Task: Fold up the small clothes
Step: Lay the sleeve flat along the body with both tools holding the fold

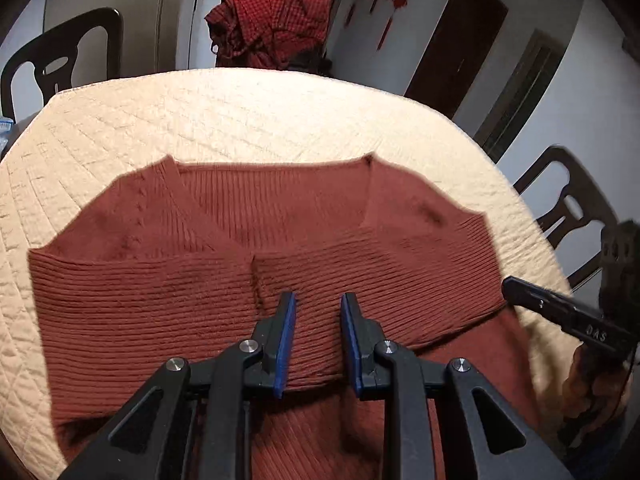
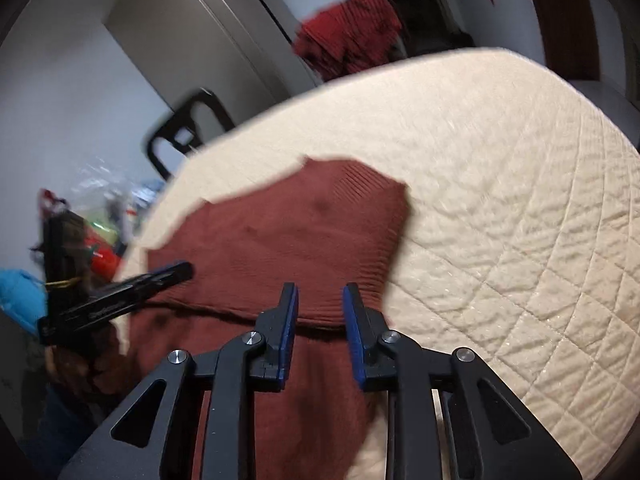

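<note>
The rust sweater [image 1: 248, 240] lies at centre frame on the quilted table [image 1: 248, 112], sleeves crossed inward to narrow it. The left gripper [image 1: 318, 340] and right gripper [image 2: 320, 336] hover over its lower fold, jaws slightly parted, gripping nothing, positioned for the next fold

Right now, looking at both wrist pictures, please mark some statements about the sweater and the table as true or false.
1. The sweater is rust-brown. True.
2. It lies on a bare wooden table. False: it lies on a cream quilted cover.
3. Both sleeves are folded across the body. True.
4. A blue towel hangs over the far chair. False: a red checked cloth hangs there.
5. The left claw clamps the collar. False: its pads stand apart above the folded sleeves.
</note>
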The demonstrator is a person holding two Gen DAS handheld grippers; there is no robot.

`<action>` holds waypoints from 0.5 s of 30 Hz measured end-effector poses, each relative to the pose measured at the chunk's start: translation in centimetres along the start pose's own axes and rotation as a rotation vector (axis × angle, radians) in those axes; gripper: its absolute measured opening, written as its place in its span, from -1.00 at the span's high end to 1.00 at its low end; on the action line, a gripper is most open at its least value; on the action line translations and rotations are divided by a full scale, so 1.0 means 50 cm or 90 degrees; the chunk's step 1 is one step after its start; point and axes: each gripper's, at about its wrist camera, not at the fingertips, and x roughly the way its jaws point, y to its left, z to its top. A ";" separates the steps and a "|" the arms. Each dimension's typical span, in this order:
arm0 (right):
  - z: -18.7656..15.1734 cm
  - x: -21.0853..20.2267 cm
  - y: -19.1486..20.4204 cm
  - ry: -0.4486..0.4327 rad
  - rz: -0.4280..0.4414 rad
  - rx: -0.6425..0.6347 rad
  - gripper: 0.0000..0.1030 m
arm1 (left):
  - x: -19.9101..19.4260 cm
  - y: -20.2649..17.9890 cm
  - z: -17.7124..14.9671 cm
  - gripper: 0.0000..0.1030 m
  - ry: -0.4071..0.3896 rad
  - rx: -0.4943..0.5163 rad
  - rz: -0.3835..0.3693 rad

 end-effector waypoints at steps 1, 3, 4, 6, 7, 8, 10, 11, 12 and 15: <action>0.002 0.001 -0.008 -0.003 -0.011 0.005 0.91 | -0.001 -0.003 -0.001 0.51 -0.003 0.009 0.008; 0.010 -0.008 -0.013 -0.010 -0.014 0.016 0.91 | -0.007 -0.005 0.002 0.51 -0.002 0.007 0.012; 0.015 -0.015 -0.010 -0.020 -0.018 0.012 0.91 | -0.012 -0.008 0.005 0.51 -0.007 0.011 0.014; 0.032 -0.023 0.001 -0.035 -0.006 0.003 0.91 | -0.019 -0.015 0.014 0.51 -0.022 0.024 0.028; 0.039 -0.023 0.007 -0.036 -0.005 -0.001 0.91 | -0.017 -0.017 0.020 0.51 -0.025 0.024 0.031; 0.047 -0.017 0.013 -0.036 -0.006 -0.009 0.91 | -0.011 -0.017 0.027 0.51 -0.021 0.020 0.030; 0.066 0.010 0.018 -0.022 -0.007 -0.020 0.91 | 0.011 -0.016 0.032 0.51 -0.013 0.021 0.045; 0.072 0.029 0.013 -0.014 -0.023 -0.021 0.91 | 0.021 -0.009 0.032 0.51 -0.006 0.014 0.051; 0.078 0.053 0.000 0.003 -0.049 -0.011 0.91 | 0.026 -0.006 0.033 0.51 -0.016 0.012 0.045; 0.078 0.060 -0.021 -0.006 -0.035 0.004 0.92 | 0.026 -0.008 0.036 0.51 -0.017 0.019 0.050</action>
